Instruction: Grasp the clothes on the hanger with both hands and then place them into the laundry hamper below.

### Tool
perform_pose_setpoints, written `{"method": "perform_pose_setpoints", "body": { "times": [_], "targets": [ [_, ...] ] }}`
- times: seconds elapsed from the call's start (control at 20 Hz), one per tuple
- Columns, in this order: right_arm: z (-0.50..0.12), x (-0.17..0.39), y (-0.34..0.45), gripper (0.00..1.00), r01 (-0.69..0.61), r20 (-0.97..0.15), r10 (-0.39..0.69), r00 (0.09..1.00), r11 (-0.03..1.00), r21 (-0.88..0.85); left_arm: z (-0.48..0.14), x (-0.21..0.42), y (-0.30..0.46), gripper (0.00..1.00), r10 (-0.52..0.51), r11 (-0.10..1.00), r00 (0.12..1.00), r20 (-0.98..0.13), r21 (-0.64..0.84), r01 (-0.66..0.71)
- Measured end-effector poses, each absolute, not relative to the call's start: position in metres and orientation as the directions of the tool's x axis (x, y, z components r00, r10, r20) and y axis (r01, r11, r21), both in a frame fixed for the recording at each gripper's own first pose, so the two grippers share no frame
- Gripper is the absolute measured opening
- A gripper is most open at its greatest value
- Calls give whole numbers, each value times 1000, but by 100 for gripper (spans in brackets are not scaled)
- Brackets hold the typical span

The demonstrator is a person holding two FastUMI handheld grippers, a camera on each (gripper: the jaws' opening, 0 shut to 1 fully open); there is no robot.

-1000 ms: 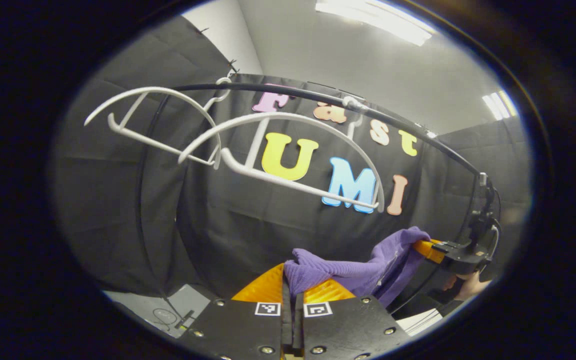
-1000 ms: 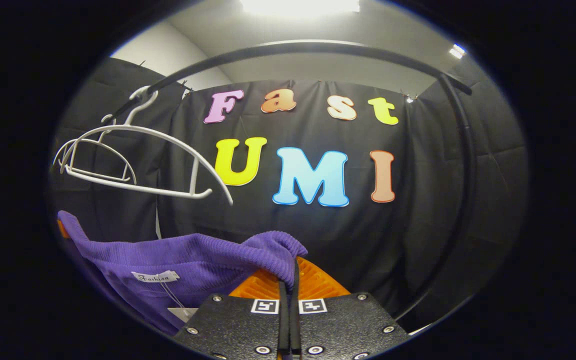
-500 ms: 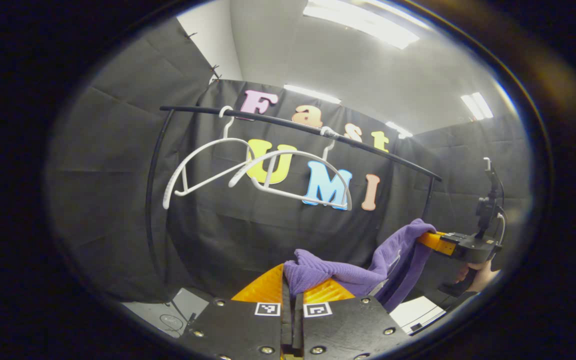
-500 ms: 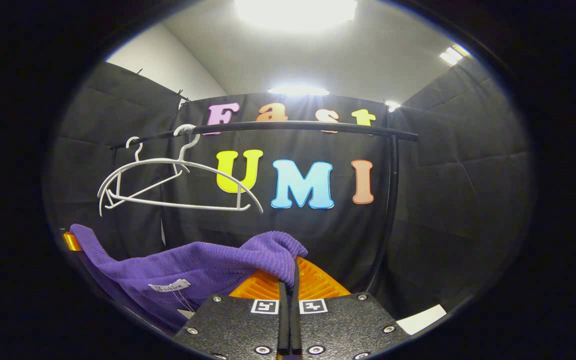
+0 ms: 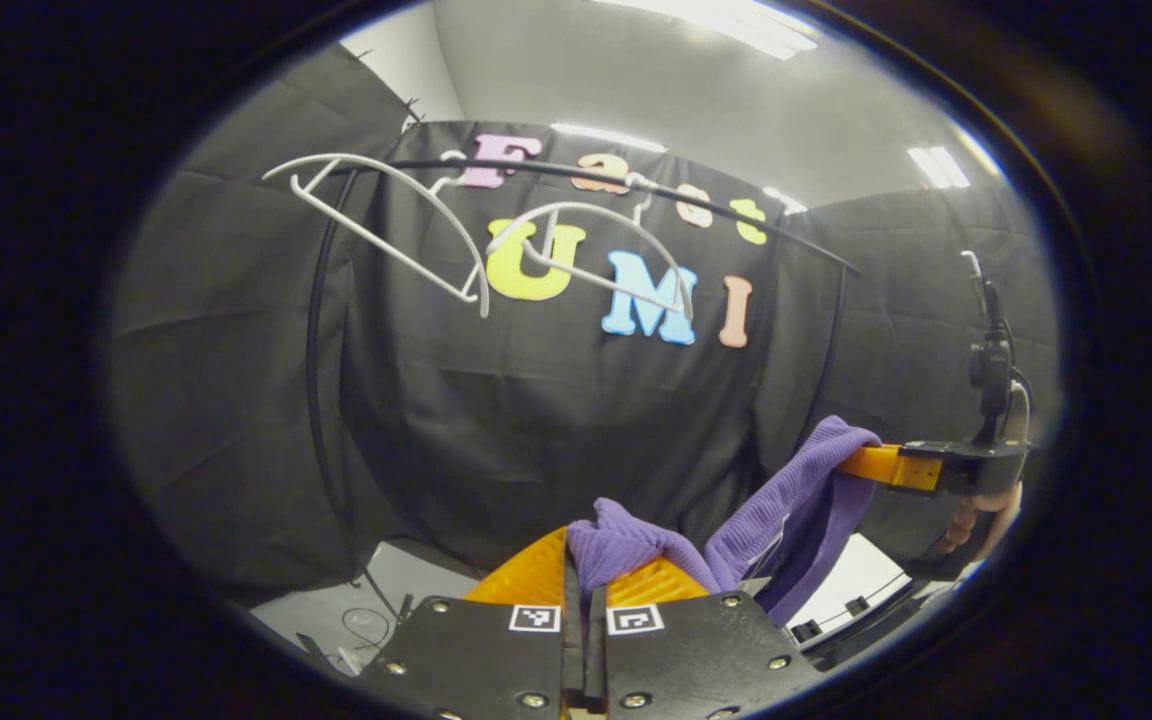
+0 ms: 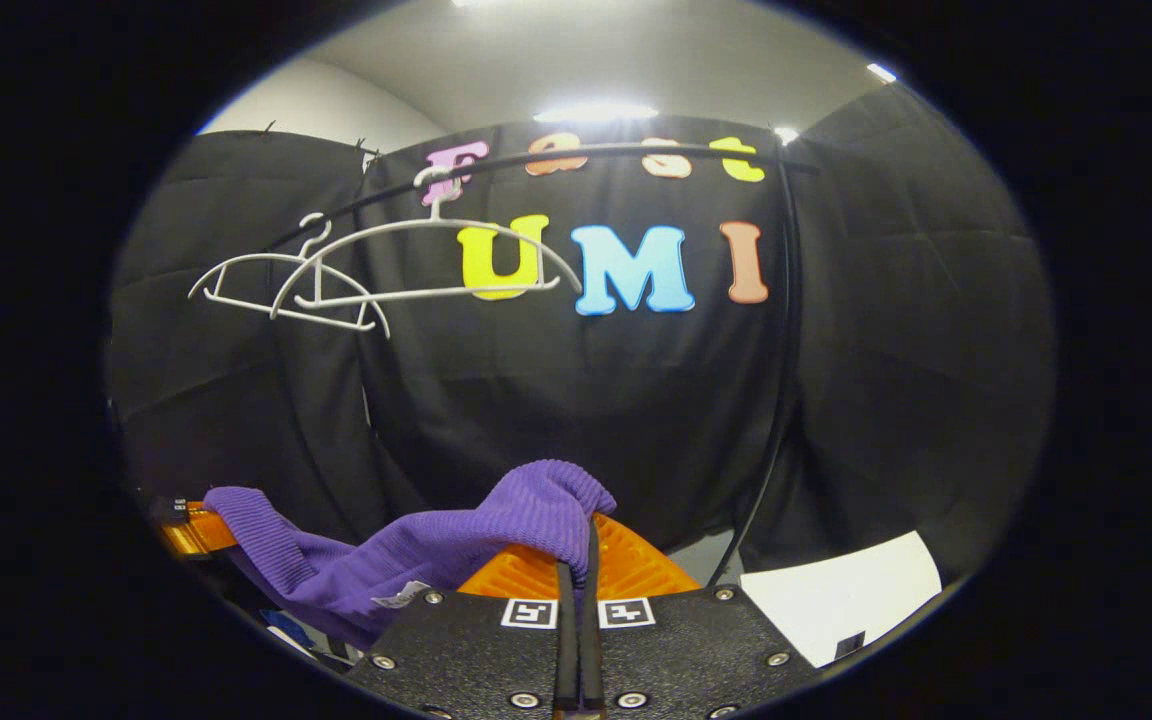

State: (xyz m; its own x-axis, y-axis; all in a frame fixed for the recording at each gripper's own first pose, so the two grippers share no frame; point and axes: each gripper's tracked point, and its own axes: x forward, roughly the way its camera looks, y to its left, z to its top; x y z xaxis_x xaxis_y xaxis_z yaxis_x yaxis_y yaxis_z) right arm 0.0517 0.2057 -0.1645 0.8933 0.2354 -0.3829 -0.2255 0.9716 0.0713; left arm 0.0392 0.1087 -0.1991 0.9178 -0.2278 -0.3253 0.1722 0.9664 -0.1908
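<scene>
A purple knitted garment (image 5: 736, 530) hangs stretched between my two grippers, well below the rail. In the left gripper view my left gripper (image 5: 584, 585) is shut on one bunched end of it. Farther right in that view the right gripper (image 5: 861, 462), held by a hand (image 5: 976, 515), pinches the other end. In the right gripper view the right gripper (image 6: 576, 570) is shut on the purple garment (image 6: 416, 550), and the left gripper (image 6: 191, 528) shows at the far left. Two bare white hangers (image 5: 406, 235) (image 6: 416, 265) hang on the black rail (image 6: 576, 158). The hamper is out of sight.
The rail's black upright posts (image 6: 781, 370) (image 5: 316, 370) stand at both sides. A white sheet (image 6: 846, 600) lies on the floor at the lower right. Grey floor with cables (image 5: 356, 620) shows below the left post.
Both grippers have dropped lower with the garment, and the rail and hangers now sit higher in both views. The two gripped ends have come closer. Both grips stay shut.
</scene>
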Motion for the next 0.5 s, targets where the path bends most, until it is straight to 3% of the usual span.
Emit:
{"method": "perform_pose_setpoints", "body": {
  "times": [0.3,0.5],
  "targets": [
    [-256,24,217,2,-217,-602,254,757,967,135,-281,49,107,2,-193,975,854,-483,-194,110],
    [-303,15,218,2,-192,-688,239,686,971,145,-306,51,103,2,-179,979,801,-572,-182,89]
  ]
}}
